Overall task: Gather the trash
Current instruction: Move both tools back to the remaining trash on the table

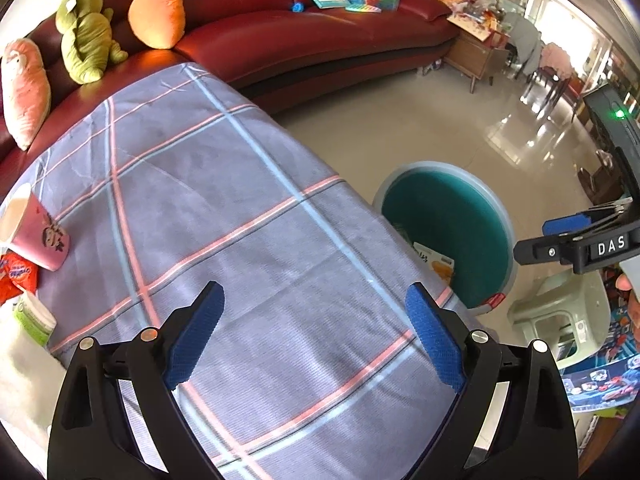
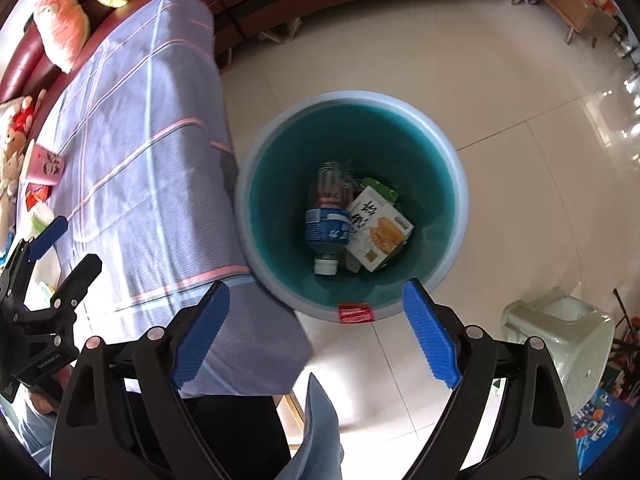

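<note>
Red sofa [image 1: 320,36] curves at twelve o'clock behind the checked tablecloth [image 1: 224,216]. The bin [image 2: 456,184], at three o'clock off the table, holds bottle [image 2: 326,228] and carton [image 2: 380,232]. Pink cup [image 1: 38,236] lies at nine. Both left gripper [image 1: 316,336] and right gripper [image 2: 316,332] are spread, empty.

One teal bin [image 2: 448,184] stands on the floor ahead of the right tongs, with one plastic bottle [image 2: 326,220] and one white carton [image 2: 380,228] inside. Left of the left tongs on the table: one pink cup [image 1: 38,236], one orange wrapper [image 1: 16,276]. Three plush toys [image 1: 88,36] sit on one red sofa [image 1: 304,36] beyond. One pale stool [image 2: 568,332] stands right of the right tongs
</note>
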The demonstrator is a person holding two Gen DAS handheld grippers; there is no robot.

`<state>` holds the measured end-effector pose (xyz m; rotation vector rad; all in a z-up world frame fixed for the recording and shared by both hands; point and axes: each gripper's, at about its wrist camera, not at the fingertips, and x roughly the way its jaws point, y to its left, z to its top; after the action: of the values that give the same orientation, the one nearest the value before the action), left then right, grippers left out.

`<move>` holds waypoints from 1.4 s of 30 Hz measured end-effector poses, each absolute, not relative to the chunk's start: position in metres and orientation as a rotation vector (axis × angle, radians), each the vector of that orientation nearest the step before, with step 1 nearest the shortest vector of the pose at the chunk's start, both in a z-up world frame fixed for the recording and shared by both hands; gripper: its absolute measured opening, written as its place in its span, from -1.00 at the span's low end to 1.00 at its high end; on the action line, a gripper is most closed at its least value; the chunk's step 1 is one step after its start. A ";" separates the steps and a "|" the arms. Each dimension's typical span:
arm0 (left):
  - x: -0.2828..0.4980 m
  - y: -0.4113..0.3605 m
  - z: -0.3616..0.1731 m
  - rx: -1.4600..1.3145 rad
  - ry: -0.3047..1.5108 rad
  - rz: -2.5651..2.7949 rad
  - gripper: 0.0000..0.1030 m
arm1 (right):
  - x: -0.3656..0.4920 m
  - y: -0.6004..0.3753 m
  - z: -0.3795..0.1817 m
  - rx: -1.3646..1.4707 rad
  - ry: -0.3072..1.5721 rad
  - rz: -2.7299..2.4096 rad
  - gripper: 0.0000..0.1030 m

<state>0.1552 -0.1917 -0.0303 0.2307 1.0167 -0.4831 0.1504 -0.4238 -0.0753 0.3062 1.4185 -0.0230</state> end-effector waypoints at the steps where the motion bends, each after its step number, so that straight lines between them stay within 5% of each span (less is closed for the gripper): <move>1: 0.155 -0.188 -0.029 0.231 1.015 -0.479 0.79 | 0.152 -0.420 -0.074 0.302 1.419 -0.017 0.63; 38: 0.127 0.122 0.003 0.141 0.937 -0.136 0.78 | 0.171 -0.130 -0.052 0.011 1.445 0.281 0.64; 42: 0.127 0.129 -0.010 0.113 0.962 -0.159 0.38 | 0.175 -0.109 -0.053 0.000 1.453 0.294 0.64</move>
<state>0.1266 0.1291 -0.0105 0.1127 0.9622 -0.1588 0.1749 -0.1094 -0.0531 -0.0001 1.4529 0.2940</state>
